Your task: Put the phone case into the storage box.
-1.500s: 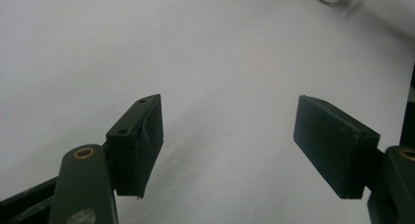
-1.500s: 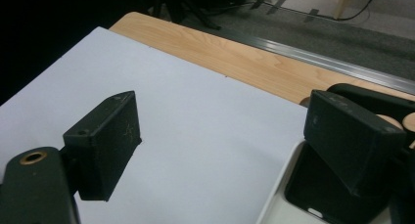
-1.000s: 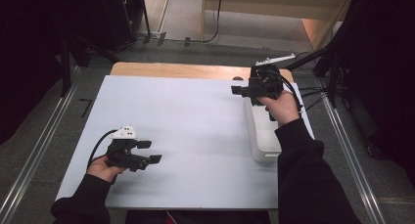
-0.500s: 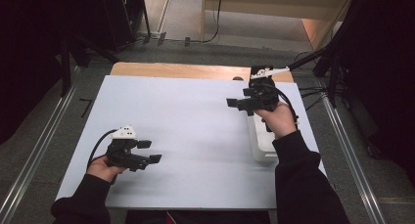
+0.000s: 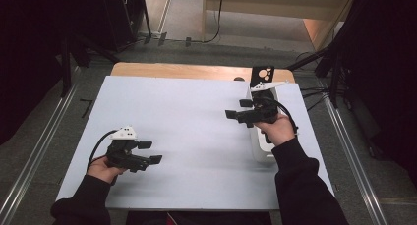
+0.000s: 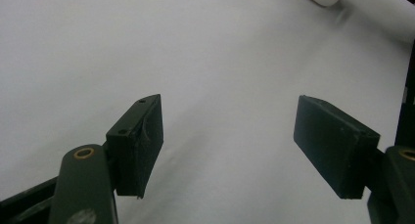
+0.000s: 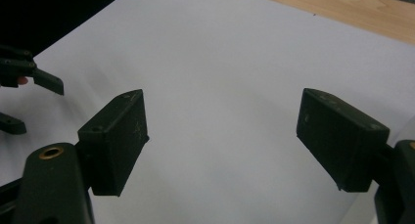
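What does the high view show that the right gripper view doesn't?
From above: both dark sleeves, a white box beneath the right hand, and the floor. From the right gripper view: a close look between the right tongs, open with nothing between them, having just been closing slightly. Shared: the white table sheet, its wooden far edge, and the left tongs.
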`<move>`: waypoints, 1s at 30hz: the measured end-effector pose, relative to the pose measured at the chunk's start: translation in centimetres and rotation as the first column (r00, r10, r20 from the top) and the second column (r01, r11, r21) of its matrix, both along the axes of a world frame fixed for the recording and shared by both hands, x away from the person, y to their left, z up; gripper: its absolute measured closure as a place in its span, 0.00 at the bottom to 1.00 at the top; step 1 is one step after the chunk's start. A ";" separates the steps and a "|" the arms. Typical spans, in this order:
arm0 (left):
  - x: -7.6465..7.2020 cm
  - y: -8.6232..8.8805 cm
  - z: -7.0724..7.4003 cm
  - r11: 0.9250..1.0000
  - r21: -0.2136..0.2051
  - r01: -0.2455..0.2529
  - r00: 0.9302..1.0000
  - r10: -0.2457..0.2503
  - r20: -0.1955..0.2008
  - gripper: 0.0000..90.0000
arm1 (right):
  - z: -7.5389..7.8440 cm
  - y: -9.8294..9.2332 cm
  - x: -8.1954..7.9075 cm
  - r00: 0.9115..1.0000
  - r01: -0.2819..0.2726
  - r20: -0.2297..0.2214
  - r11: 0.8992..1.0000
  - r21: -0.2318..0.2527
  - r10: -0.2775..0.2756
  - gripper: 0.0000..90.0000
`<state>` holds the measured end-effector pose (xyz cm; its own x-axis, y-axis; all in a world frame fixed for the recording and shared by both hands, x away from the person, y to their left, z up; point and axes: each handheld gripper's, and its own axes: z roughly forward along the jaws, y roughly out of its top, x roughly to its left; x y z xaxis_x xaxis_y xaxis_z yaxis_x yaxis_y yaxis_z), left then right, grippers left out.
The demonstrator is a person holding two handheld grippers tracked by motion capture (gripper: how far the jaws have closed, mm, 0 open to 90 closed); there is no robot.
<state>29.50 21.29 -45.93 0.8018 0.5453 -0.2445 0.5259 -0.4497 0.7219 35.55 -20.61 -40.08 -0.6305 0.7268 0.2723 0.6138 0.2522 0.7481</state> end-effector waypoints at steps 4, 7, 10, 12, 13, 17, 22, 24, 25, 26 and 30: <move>0.0 0.0 0.0 1.000 -0.001 -0.001 1.000 0.001 -0.001 0.29 | -0.2 -0.4 -1.0 1.000 -0.007 -0.005 1.000 0.014 0.007 0.20; 0.0 0.0 0.0 1.000 -0.002 -0.001 1.000 0.001 0.000 0.29 | -0.4 -0.5 -1.9 1.000 -0.026 -0.008 1.000 0.009 0.026 0.20; 0.0 0.0 0.0 1.000 -0.003 -0.003 1.000 0.003 -0.002 0.29 | -0.5 -0.6 -2.4 1.000 -0.024 0.013 1.000 0.010 0.024 0.20; 0.0 0.0 0.0 1.000 -0.004 -0.003 1.000 0.003 -0.001 0.29 | -0.7 -0.7 -2.9 0.999 -0.038 0.030 0.999 0.013 0.037 0.20; 0.0 0.0 0.0 1.000 -0.003 -0.002 1.000 0.002 0.000 0.29 | -0.7 -0.6 -3.1 0.999 -0.040 0.028 0.999 0.010 0.040 0.21; 0.0 0.0 0.0 1.000 -0.004 -0.004 1.000 0.004 -0.001 0.29 | -0.7 -0.5 -4.2 0.998 -0.064 0.024 0.998 0.012 0.064 0.21; -0.2 0.0 0.2 1.000 -0.010 -0.005 1.000 0.005 0.001 0.29 | -1.2 -0.2 -5.3 0.997 -0.080 0.026 0.997 -0.002 0.080 0.21; -0.2 0.0 0.2 1.000 -0.008 0.000 1.000 0.000 0.002 0.29 | -1.4 0.1 -5.8 0.996 -0.091 0.018 0.996 -0.008 0.091 0.21; -0.2 0.0 0.2 1.000 -0.008 0.000 1.000 0.000 0.001 0.29 | -1.5 0.1 -6.0 0.995 -0.100 0.013 0.995 -0.006 0.100 0.21; -0.3 0.0 0.2 1.000 -0.008 0.000 1.000 0.000 0.000 0.29 | -1.6 0.2 -6.2 0.995 -0.103 0.008 0.995 0.000 0.103 0.21; -0.4 0.0 0.2 1.000 -0.008 0.003 1.000 -0.003 0.004 0.29 | -2.1 0.4 -7.1 0.992 -0.128 -0.001 0.992 0.012 0.128 0.21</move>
<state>29.14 21.27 -45.69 0.8045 0.5407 -0.2456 0.5216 -0.4455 0.7276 28.49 -20.17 -42.19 -0.7178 0.6369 0.2812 0.5780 0.3200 0.7507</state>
